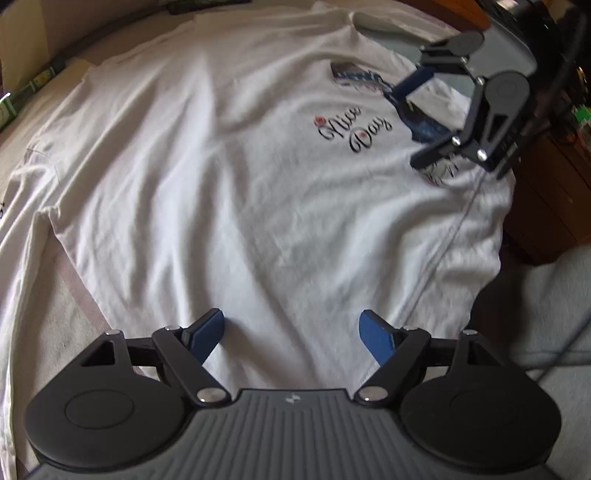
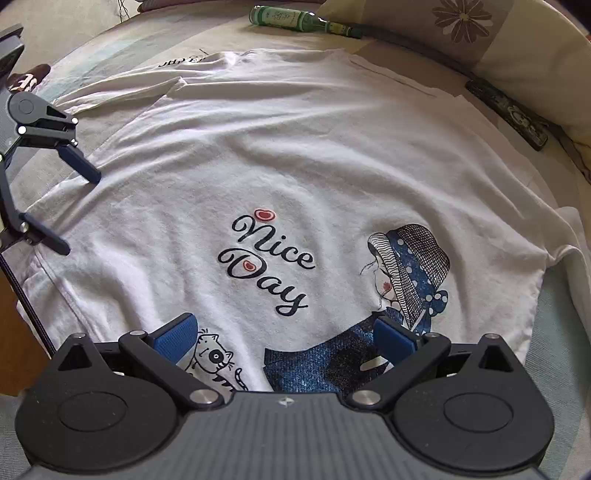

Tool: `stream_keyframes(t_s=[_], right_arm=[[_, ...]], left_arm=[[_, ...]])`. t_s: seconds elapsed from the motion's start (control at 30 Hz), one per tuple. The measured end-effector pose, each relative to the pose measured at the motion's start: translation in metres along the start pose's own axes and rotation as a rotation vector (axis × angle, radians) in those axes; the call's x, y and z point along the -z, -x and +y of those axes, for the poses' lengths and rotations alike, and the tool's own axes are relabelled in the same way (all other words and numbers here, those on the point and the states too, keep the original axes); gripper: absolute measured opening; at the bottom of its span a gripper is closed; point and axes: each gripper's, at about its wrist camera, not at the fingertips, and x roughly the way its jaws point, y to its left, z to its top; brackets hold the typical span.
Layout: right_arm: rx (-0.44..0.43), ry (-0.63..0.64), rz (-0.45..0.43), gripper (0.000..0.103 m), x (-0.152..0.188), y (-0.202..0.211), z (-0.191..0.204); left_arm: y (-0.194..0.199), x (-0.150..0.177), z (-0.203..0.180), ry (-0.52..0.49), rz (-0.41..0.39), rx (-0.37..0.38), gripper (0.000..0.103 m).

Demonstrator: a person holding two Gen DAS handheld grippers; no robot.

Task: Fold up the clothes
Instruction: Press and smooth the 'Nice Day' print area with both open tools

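Note:
A white T-shirt (image 1: 221, 184) lies spread flat, print side up, with "Nice Day" (image 2: 266, 262) in black script and a blue-hatted figure (image 2: 410, 273) beside it. My left gripper (image 1: 293, 332) is open over the plain part of the shirt, with nothing between its blue pads (image 1: 210, 336). In the right wrist view the same left gripper (image 2: 70, 206) appears at the shirt's left edge. Over the printed end, my right gripper (image 2: 286, 334) is open too, its pads on either side of the cat and blue print. From the left wrist, the right gripper (image 1: 417, 122) shows at the upper right.
A green bottle (image 2: 291, 16) lies beyond the shirt beside a flowered pillow (image 2: 461, 22). A dark flat remote-like object (image 2: 509, 114) rests at the right. Another lettered garment (image 2: 181, 61) pokes out behind the shirt. Brown wooden furniture (image 1: 554, 203) stands past the shirt's edge.

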Motion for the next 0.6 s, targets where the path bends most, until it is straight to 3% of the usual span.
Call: stream_keyframes(t_s=[0.13, 0.23, 0.3, 0.37, 0.53, 0.6], right_arm=[[-0.014, 0.020, 0.000, 0.103, 0.019, 0.003, -0.011], [-0.005, 0.003, 0.049, 0.103, 0.023, 0.009, -0.013], [-0.006, -0.002, 0.056, 0.103, 0.020, 0.013, -0.011], [-0.011, 0.007, 0.002, 0.103, 0.010, 0.019, -0.007], [-0.023, 0.024, -0.067, 0.103, -0.018, 0.004, -0.009], [-0.018, 0.030, -0.064, 0.103, -0.018, -0.004, -0.015]], left_arm=[[0.012, 0.035, 0.007, 0.072, 0.073, -0.011, 0.081], [0.022, 0.034, 0.010, 0.109, 0.100, 0.012, 0.081], [0.028, 0.021, 0.013, 0.086, 0.044, -0.004, 0.081], [0.028, 0.005, 0.022, 0.063, -0.028, -0.041, 0.081], [0.001, -0.040, 0.064, 0.153, -0.186, -0.171, 0.081], [-0.009, -0.047, 0.080, 0.219, -0.212, -0.196, 0.081]])
